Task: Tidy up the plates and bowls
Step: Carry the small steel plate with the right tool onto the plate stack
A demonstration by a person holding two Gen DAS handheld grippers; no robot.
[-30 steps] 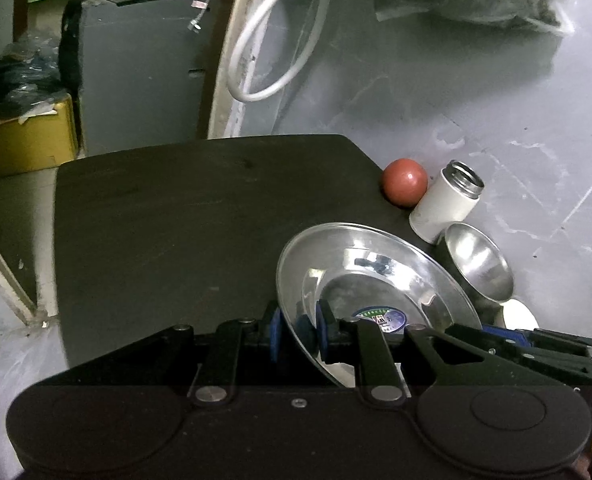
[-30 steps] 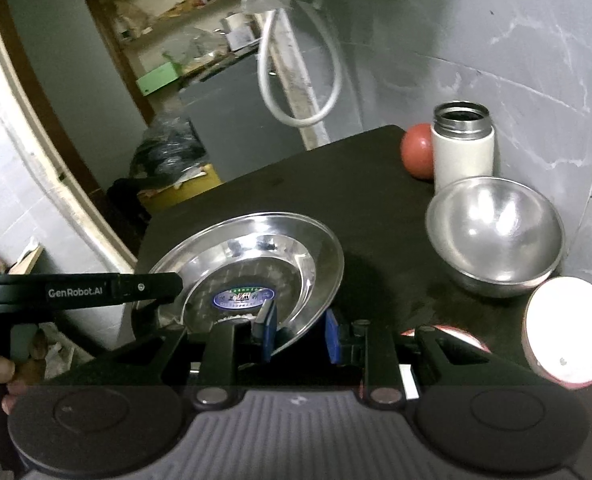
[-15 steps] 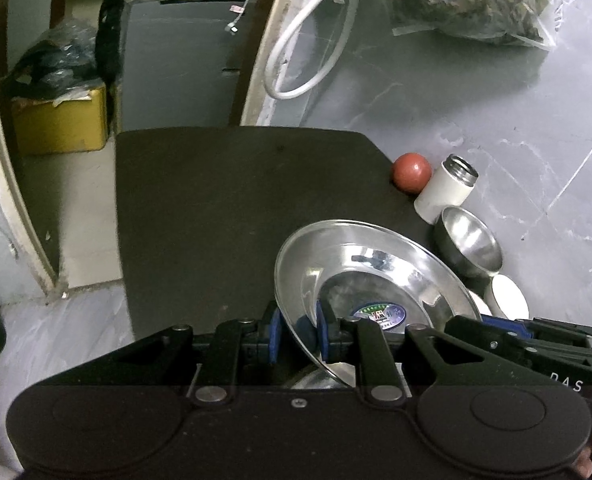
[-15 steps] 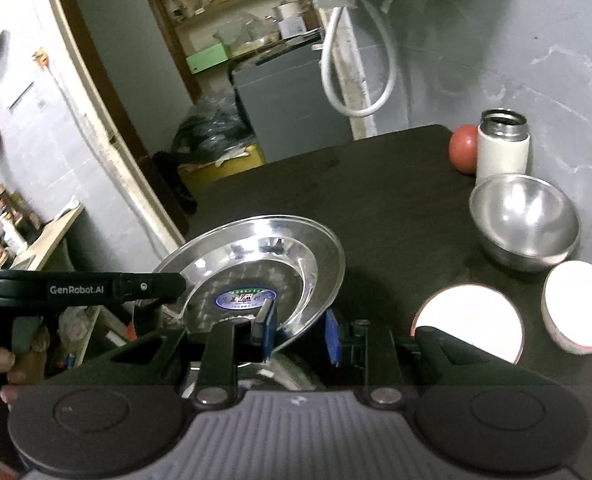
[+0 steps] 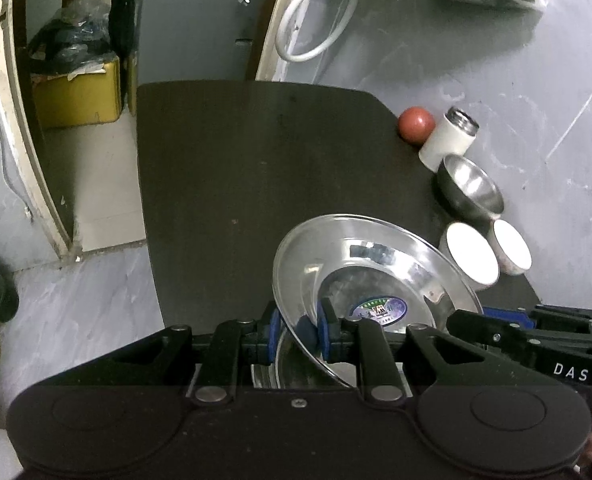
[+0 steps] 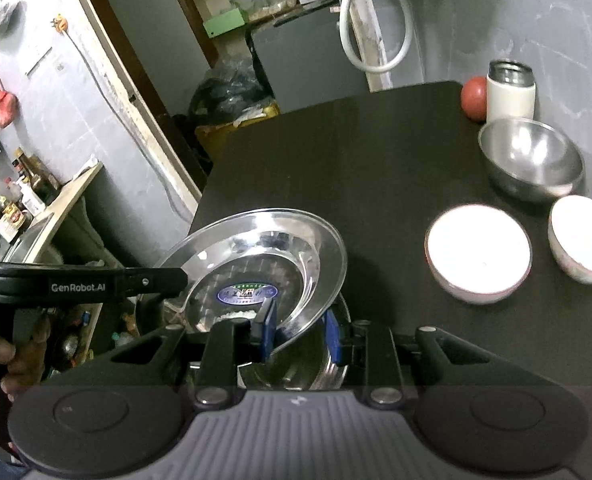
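Note:
A steel plate (image 5: 376,276) with a blue sticker hangs tilted over the near part of the black table (image 5: 235,180). My left gripper (image 5: 300,332) is shut on its near rim. My right gripper (image 6: 298,326) is shut on the opposite rim of the same plate (image 6: 255,264). Under it lies another steel plate (image 6: 316,368), mostly hidden. A steel bowl (image 6: 532,158) and two white bowls (image 6: 478,254) (image 6: 584,236) stand along the table's right side.
A white flask (image 6: 510,92) and a red ball (image 6: 474,98) stand at the far right corner against the grey wall. A white hose (image 5: 316,20) hangs behind the table. A person's hand (image 6: 11,356) holds the left gripper's handle.
Both grippers have risen and drawn back with the steel plate between them. More of the table and the two white bowls now show, and the lower plate has come into view.

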